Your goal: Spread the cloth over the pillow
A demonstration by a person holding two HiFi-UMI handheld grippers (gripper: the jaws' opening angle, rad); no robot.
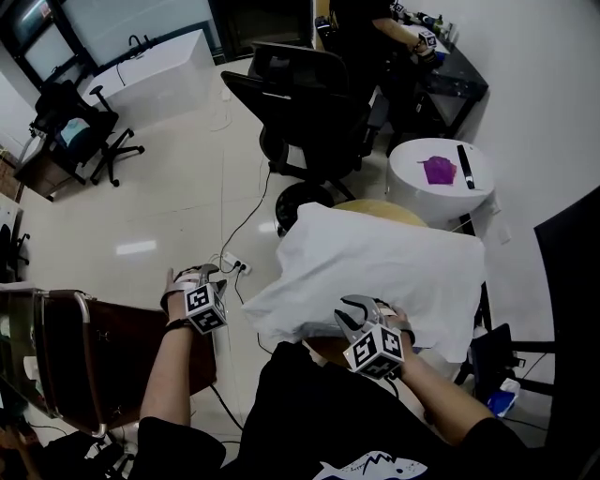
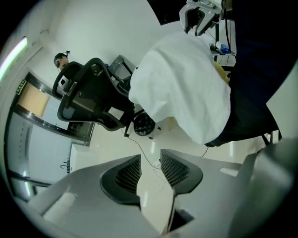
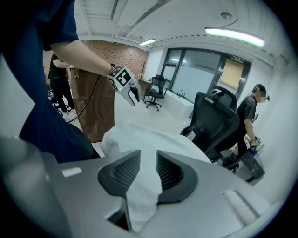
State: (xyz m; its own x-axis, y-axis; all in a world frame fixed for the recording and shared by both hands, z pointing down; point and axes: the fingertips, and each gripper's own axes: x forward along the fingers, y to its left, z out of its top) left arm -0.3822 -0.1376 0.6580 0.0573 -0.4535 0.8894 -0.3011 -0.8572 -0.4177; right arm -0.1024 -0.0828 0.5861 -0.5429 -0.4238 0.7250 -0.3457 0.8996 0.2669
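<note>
A white cloth (image 1: 375,267) lies draped over a pillow-shaped bulk on a round yellowish stand (image 1: 384,210); the pillow itself is hidden under it. My right gripper (image 1: 356,314) is at the cloth's near edge. In the right gripper view a fold of the cloth (image 3: 144,186) runs between the jaws of this gripper (image 3: 148,158), which are shut on it. My left gripper (image 1: 194,274) hangs to the left of the cloth, above the floor. Its jaws (image 2: 150,160) stand open with only floor between them. From there the cloth (image 2: 181,83) shows ahead.
A black office chair (image 1: 300,103) stands just beyond the stand. A white round table (image 1: 441,178) with a purple item is at the back right. A brown cabinet (image 1: 103,347) is under my left arm. Cables and a power strip (image 1: 234,262) lie on the floor. A person (image 1: 375,28) stands at the back.
</note>
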